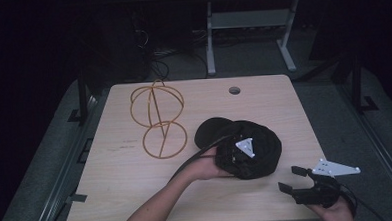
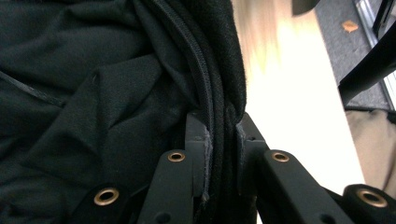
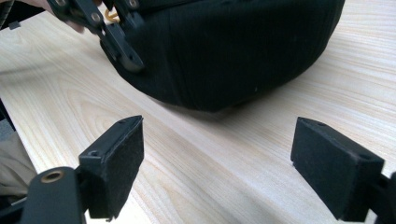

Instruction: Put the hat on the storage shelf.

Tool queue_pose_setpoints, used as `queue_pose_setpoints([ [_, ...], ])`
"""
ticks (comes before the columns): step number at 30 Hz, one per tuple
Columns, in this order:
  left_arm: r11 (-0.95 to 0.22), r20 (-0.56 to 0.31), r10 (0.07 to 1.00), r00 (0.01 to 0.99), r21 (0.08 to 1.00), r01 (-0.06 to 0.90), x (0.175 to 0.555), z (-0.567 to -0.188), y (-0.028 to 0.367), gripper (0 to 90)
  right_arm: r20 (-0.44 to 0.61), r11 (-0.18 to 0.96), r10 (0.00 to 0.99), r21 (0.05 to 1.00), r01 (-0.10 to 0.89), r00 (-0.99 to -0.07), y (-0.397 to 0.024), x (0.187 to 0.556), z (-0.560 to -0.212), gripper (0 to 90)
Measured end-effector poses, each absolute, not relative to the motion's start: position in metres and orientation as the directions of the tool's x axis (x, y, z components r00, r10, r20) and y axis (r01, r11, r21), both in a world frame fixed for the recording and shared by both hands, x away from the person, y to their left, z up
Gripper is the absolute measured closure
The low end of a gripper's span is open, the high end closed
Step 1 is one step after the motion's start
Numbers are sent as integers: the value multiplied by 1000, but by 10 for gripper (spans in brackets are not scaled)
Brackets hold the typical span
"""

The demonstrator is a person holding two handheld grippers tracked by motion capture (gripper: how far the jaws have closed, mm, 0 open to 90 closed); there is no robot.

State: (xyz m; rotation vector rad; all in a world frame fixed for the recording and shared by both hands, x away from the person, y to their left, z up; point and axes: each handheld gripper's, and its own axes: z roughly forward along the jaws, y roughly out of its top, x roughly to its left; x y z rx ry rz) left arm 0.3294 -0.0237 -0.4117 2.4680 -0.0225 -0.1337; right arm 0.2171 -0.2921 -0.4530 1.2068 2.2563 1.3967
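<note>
At the near right edge of the wooden table [image 1: 137, 193], the right gripper [image 1: 293, 179] is resting in the person's hand, with its jaws standing wide apart and nothing between them. In the right gripper view its two black pads [image 3: 116, 158] are hanging just above the bare wood, and the black cap [image 3: 233, 51] is lying a little beyond them, not touching them.

A bit farther in, near the middle of the table and slightly to the right, the left gripper [image 1: 236, 156] is sitting on the near left side of the black cap [image 1: 261, 155]. The left gripper view is showing its jaws clamped together on the edge of the cap [image 2: 219, 93], with the folded fabric and its stitched band pressed between the pads. The cap's brim [image 1: 212, 130] is pointing to the far left.

Farther to the left, well apart from the cap, a golden wire hat stand [image 1: 158, 119] is standing upright on its round base. Near the far edge of the table, a round cable hole [image 1: 234, 91] is showing in the wood.
</note>
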Motion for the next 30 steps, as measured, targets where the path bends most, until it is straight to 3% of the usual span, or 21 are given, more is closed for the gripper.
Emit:
queue_pose_setpoints([
  [10, -725, -113, -34, 993, 687, 53, 329, -390, -10, 792, 236, 173, 749, 833, 525, -620, -288, 218, -452, 142],
  [30, -554, -218, -29, 976, 816, 166, 329, -349, 25, 786, 205, 131, 703, 904, 407, -681, -261, 216, -428, 141],
])
